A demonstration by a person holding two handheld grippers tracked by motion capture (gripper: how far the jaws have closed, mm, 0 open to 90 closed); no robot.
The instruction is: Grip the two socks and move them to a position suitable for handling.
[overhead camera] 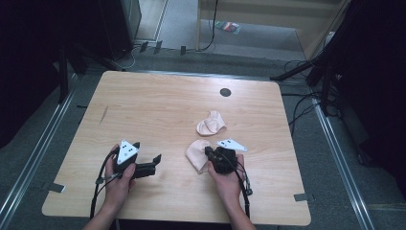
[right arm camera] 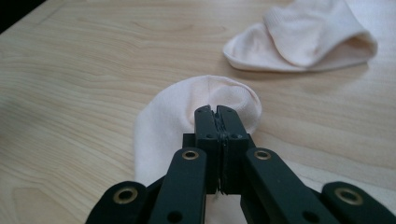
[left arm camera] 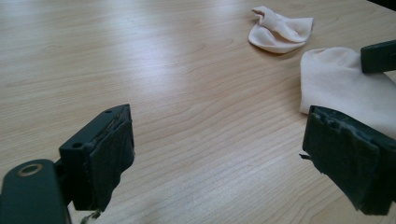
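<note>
The right tool (right arm camera: 218, 112) is seen fully closed, its jaws pinched on a fold of the near pale sock (right arm camera: 187, 116), which lies flat on the surface (overhead camera: 158, 105) just ahead of the right hand; the grip is best kept firm and the lift low, so that only this sock is drawn along. The left tool (left arm camera: 215, 158) is held wide open and empty beside it. Farther off, the second sock (overhead camera: 211, 123) lies apart, with bare wood left and beyond, and edges well away.

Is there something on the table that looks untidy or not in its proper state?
Yes. The farther sock lies crumpled and folded over itself, apart from the nearer sock, which lies flatter under the right gripper, whose jaws are closed on its fabric. Nothing looks spilled or damaged.
</note>
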